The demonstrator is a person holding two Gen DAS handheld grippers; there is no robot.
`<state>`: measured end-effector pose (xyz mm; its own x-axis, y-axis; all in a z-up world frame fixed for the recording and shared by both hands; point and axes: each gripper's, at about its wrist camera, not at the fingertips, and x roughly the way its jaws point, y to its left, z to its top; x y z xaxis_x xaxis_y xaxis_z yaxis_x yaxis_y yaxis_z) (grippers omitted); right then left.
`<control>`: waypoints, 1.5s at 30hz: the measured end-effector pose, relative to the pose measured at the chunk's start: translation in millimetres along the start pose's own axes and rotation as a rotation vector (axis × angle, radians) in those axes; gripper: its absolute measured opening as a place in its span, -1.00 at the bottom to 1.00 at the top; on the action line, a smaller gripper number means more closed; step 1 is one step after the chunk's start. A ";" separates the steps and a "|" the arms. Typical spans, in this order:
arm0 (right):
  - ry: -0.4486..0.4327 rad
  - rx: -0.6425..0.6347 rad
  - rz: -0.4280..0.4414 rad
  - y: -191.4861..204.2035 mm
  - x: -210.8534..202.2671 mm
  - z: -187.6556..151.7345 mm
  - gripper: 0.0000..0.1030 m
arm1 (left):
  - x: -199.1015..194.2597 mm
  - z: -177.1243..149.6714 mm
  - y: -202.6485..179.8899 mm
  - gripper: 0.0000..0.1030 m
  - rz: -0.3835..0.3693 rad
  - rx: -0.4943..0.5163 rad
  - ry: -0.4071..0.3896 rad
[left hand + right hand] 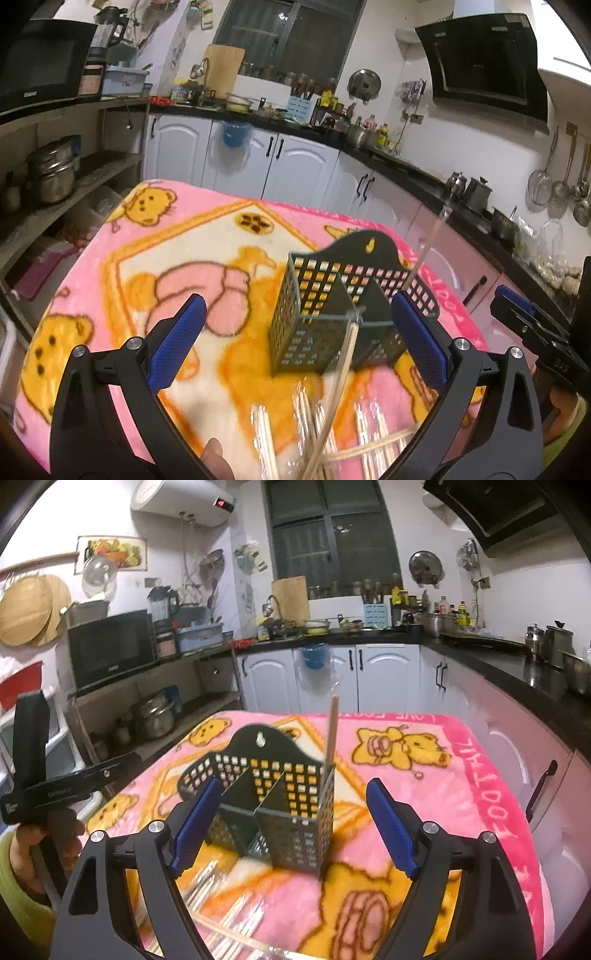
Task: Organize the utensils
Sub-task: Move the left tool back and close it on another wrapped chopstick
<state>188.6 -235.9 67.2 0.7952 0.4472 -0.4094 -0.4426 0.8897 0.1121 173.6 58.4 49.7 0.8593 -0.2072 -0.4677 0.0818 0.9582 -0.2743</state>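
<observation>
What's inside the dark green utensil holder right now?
One wooden chopstick stands in a corner compartment of the holder; the other compartments look empty, though their bottoms are partly hidden.

Worktop (pixel 424 812) w/ pink bear-print blanket (pixel 110 295) over it. On blanket: dark perforated utensil caddy (pixel 291 812) standing upright mid-worktop, one chopstick (pixel 331 734) standing in it. Near edge: loose wrapped chopsticks (pixel 332 443) in a heap, some crossing.

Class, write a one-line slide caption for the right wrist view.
Open right gripper faces a perforated utensil holder on a pink blanket.
</observation>
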 end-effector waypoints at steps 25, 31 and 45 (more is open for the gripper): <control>0.166 -0.078 0.041 10.3 0.2 -62.5 0.52 | 11.5 -60.4 -12.5 0.79 -0.007 0.038 0.170; 0.213 -0.103 0.038 10.0 2.3 -74.3 0.52 | 16.1 -74.1 -15.8 0.79 -0.016 0.051 0.216; 0.327 -0.073 0.029 -6.4 13.7 -104.3 0.52 | 22.8 -104.3 -16.3 0.69 -0.011 0.070 0.305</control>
<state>159.1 -245.1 -33.6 0.6118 0.4084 -0.6774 -0.5007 0.8629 0.0680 139.1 17.4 -44.2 0.6675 -0.2575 -0.6986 0.1340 0.9645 -0.2275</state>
